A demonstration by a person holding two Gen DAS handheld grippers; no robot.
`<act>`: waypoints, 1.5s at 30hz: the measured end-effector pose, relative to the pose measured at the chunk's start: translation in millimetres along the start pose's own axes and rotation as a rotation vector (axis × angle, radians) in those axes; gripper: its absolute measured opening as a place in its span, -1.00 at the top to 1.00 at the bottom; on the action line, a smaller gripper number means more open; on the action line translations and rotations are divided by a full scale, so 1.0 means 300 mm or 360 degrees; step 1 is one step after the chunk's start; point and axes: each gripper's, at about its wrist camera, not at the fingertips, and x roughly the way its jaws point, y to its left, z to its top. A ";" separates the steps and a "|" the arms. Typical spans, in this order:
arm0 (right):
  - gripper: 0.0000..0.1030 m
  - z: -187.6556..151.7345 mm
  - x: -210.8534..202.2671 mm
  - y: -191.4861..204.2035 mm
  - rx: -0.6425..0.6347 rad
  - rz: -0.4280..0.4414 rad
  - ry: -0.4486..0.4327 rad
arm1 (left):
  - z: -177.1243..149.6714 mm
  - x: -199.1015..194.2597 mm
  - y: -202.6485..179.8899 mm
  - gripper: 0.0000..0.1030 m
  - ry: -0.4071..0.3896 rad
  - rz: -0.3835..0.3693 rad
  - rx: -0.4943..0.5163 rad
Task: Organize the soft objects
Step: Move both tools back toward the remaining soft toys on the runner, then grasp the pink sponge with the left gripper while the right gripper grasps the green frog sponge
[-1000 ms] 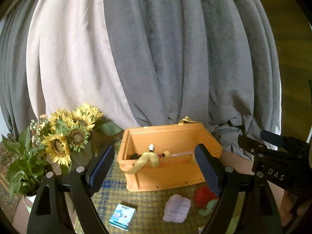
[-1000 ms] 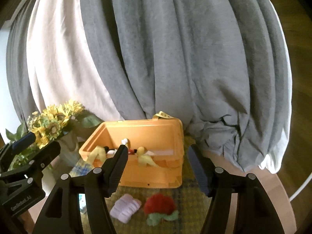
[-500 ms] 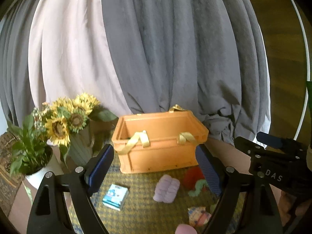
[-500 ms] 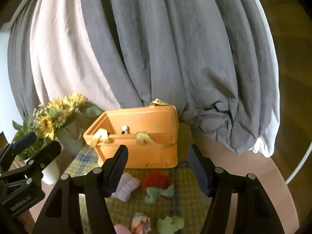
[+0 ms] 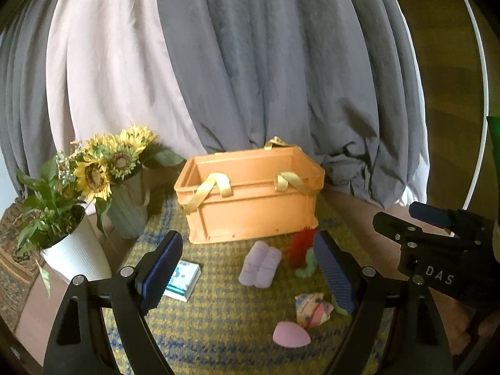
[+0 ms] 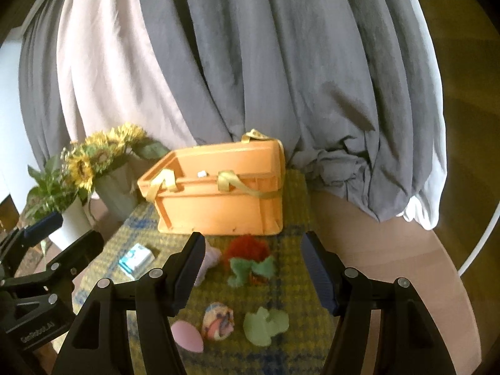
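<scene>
An orange crate (image 5: 253, 209) with yellow straps stands on a checked mat (image 5: 218, 322); it also shows in the right wrist view (image 6: 218, 206). In front of it lie a lilac folded cloth (image 5: 260, 264), a red and green plush (image 6: 248, 257), a patterned soft ball (image 6: 217, 320), a pink egg-shaped sponge (image 6: 186, 336) and a green felt piece (image 6: 265, 325). My left gripper (image 5: 247, 276) is open and empty above the mat. My right gripper (image 6: 253, 276) is open and empty above the soft things.
A small blue-and-white box (image 5: 182, 281) lies at the mat's left. A sunflower vase (image 5: 126, 200) and a white plant pot (image 5: 73, 256) stand at the left. Grey and white curtains (image 5: 250, 62) hang behind. The round wooden table (image 6: 390, 250) extends right.
Both grippers have pulled back and tipped down from the crate. More of the mat and soft things now shows. Both stay open.
</scene>
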 end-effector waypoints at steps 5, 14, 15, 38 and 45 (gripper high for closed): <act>-0.26 -0.054 0.021 -0.016 0.0007 0.0018 0.0088 | -0.056 0.016 -0.022 -0.67 0.0074 -0.0016 0.0024; -0.26 -0.136 0.074 -0.044 0.0010 0.0045 0.0210 | -0.163 0.066 -0.062 -0.67 0.0206 -0.0057 0.0026; -0.26 -0.145 0.078 -0.047 0.0010 0.0050 0.0218 | -0.172 0.074 -0.066 -0.67 0.0223 -0.0062 0.0028; -0.26 -0.288 0.268 -0.083 -0.0055 0.0112 0.0477 | -0.360 0.249 -0.133 -0.67 0.0519 -0.0179 0.0088; -0.26 -0.309 0.328 -0.095 -0.0072 0.0123 0.0537 | -0.389 0.297 -0.152 -0.65 0.0564 -0.0186 0.0099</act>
